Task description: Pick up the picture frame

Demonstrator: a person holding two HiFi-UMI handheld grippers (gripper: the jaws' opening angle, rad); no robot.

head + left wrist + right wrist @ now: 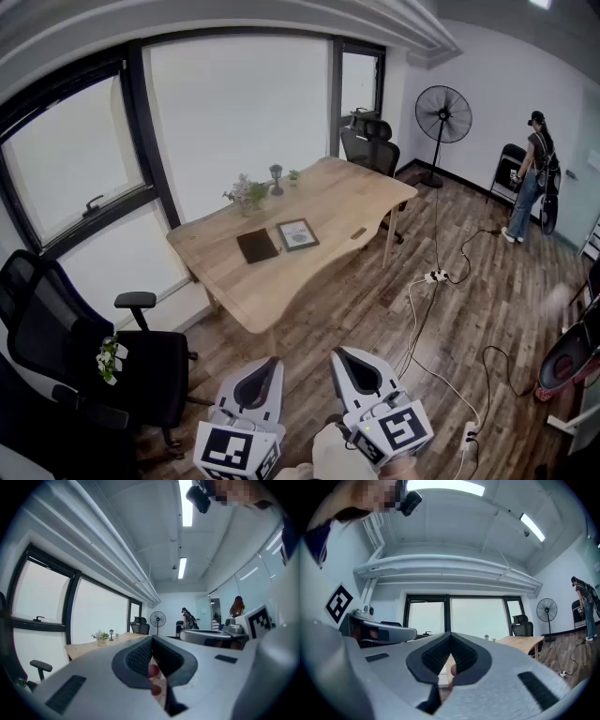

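Only the head view shows me the picture frame point(297, 234). It lies flat near the middle of the wooden table point(347, 202), just beside a dark flat pad point(257, 246) and well apart from both grippers, which sit at the bottom edge of that view. Neither gripper view catches the frame; each sees only the table's edge.

The left gripper point(151, 639) has its jaws pressed together with nothing between them. The right gripper point(450, 635) reads the same, tips meeting and empty. The ribbed black pads point(461, 654) show clearly only in these two views.

By my count there is one frame, one pad, one pedestal fan point(442, 114) and two black office chairs: one at near left point(56, 342), one at the table's far end point(370, 142). One person point(532, 178) stands by the far wall (the left gripper view shows a second figure beside them).

The table is pale wood with rounded, wavy edges, and the floor point(375, 319) is dark planking. The frame is a dark rectangle around a pale picture. The gripper shells are smooth grey plastic.
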